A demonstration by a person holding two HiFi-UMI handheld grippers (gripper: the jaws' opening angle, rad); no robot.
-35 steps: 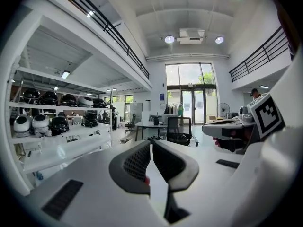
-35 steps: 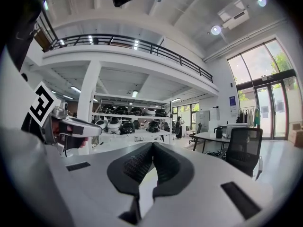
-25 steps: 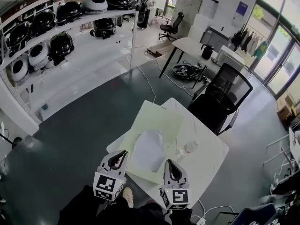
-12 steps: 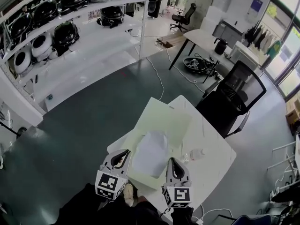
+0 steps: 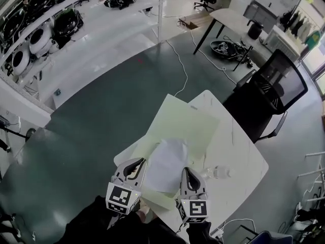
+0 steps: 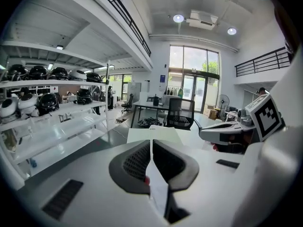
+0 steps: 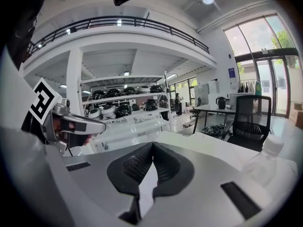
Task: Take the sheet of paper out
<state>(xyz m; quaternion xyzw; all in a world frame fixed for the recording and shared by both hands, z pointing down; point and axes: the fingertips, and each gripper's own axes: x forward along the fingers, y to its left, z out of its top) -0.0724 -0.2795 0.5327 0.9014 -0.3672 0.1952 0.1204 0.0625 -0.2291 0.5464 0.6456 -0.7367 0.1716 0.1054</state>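
Hanging side by side at the near edge of the white table (image 5: 244,156), the 2 hand-held grippers point out across it. In its own view, the left gripper (image 5: 136,164) has its 2 dark ribbed pads pressed together at the tips (image 6: 151,143), with nothing pinched between them. The right gripper (image 5: 186,174) is the same, its jaws meeting at the tip (image 7: 152,145) and empty. Each gripper's marker cube faces up toward the head camera.

A pale green mat (image 5: 188,126) covers much of the tabletop, 1 corner reaching past the far left edge. On the mat's near part lies the white sheet (image 5: 167,164), slightly rumpled, just ahead of the 2 grippers and between the lines they point along. It may be paper inside a clear sleeve, but the head view is too small to tell. Neither gripper appears to touch it.

A clear bottle (image 5: 219,173) lies on its side on the bare tabletop, just right of the right gripper. A black office chair (image 5: 274,93) stands at the table's right side. Across the dark floor, white shelving (image 5: 91,50) carries rows of dark rounded items, and a pale cable (image 5: 177,70) trails over the floor toward the table.
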